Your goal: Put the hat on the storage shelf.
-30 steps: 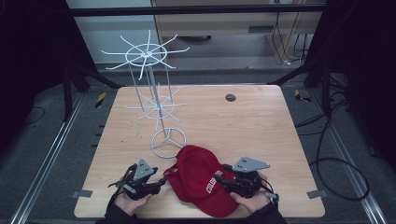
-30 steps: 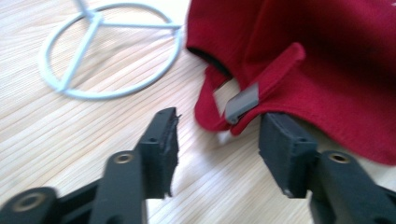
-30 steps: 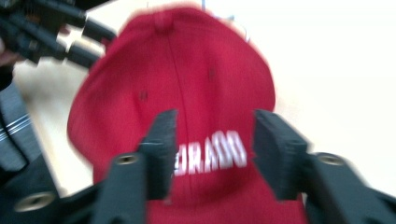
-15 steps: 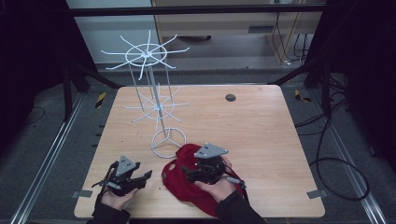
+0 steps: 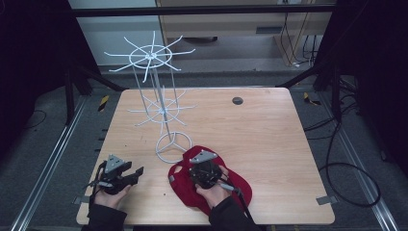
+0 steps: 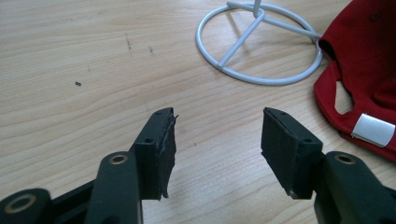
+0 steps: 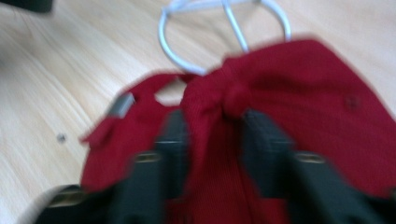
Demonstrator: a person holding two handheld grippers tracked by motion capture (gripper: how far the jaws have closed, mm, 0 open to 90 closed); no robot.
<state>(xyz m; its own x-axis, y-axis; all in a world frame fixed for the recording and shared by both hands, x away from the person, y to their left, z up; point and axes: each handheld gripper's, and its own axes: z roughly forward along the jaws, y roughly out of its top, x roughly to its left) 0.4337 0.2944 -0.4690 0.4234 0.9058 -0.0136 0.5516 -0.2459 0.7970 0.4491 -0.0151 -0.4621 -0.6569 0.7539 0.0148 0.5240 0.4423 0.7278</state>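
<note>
I am pinching the red cap [image 7: 299, 102] with my right gripper [image 7: 212, 126], its jaws just closing, beside the white stand [image 5: 161, 120]; my left gripper [image 6: 215, 135] is staying spread wide, holding nothing.

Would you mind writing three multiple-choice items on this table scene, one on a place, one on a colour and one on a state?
1. Where does the red cap lie?
A. hung on the top spokes
B. on the table beside the stand's ring base
C. on the floor

2. What colour is the wire stand?
A. white
B. black
C. yellow

3. How does the right gripper stand?
A. wide open above bare wood
B. lying unheld on the table
C. closed on a fold of the cap

Answers:
1 B: the high view shows it on the table, its back edge by the ring base.
2 A: spokes, pole and ring are all white.
3 C: in the right gripper view, red cloth bunches between the pads; its jaws have just been closing.
</note>
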